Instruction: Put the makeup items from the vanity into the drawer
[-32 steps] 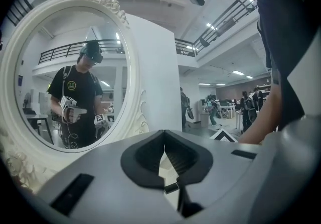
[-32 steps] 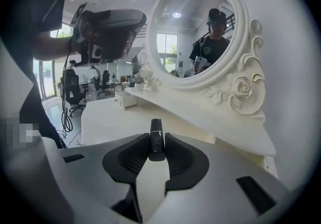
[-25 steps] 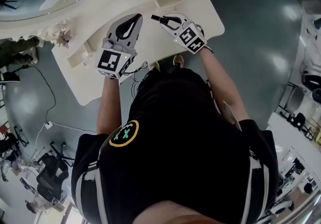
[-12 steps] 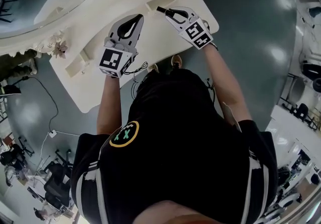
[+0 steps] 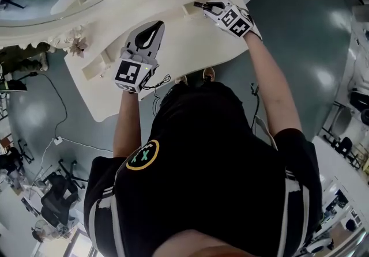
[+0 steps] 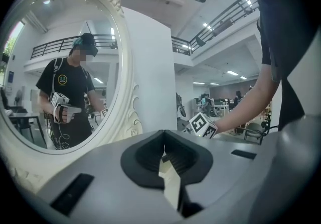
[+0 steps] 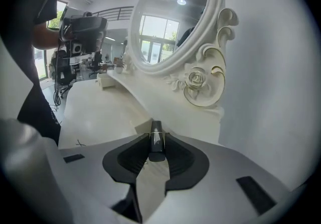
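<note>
While the right gripper (image 7: 157,135) pinches a slim dark makeup tube (image 7: 156,145) lengthwise between its pads, only the tube's far end pokes past the fingertips, and what sort of makeup it is cannot be told. Just beyond those tips, a cream box-like recess (image 7: 142,126) on the vanity (image 5: 190,48) is mostly hidden behind the jaws, so its inside cannot be seen. Off to this claw's left, over the bare top, the left gripper (image 6: 164,142) has its jaws pressed together, nothing between them.
</note>
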A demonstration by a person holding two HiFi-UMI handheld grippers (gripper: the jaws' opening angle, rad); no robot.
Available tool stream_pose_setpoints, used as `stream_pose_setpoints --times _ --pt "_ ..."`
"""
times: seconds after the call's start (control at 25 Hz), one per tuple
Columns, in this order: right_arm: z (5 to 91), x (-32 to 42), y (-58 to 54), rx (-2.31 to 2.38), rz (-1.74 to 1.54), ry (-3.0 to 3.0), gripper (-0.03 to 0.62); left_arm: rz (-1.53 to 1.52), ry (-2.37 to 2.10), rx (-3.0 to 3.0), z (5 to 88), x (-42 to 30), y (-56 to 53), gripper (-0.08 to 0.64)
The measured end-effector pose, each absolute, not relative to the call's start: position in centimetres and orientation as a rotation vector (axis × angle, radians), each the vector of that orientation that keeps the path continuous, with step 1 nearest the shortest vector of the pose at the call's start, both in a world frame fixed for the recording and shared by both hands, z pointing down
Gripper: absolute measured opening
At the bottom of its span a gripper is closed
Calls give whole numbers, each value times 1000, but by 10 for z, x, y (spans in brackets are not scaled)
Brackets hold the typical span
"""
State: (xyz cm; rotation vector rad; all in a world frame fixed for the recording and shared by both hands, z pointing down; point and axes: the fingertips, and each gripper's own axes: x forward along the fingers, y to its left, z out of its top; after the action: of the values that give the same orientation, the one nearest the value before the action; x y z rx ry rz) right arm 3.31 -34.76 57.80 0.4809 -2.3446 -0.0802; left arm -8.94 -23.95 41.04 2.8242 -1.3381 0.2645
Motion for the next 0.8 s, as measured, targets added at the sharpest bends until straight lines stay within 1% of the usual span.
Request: stream_pose_setpoints --times 0.16,0.52,0.56,0.6,0.64,0.8 --pt "593 29 -356 417 -17 -2325 117 239 -1373 2822 407 -94 -242 21" --pt "602 15 -360 338 -20 -2310 124 250 -1404 2805 406 -99 -246 21" --pt "603 16 -362 344 -27 -2309 138 251 -1405 2803 406 -99 -247 21" --pt "604 16 -364 350 -31 -2310 177 266 -1402 2797 407 -99 -247 21" --pt "605 18 -366 357 -32 -2313 195 287 -1399 2789 409 -99 -247 21" --pt "600 25 -367 390 -25 -2321 231 249 -1400 2806 407 -97 -248 21"
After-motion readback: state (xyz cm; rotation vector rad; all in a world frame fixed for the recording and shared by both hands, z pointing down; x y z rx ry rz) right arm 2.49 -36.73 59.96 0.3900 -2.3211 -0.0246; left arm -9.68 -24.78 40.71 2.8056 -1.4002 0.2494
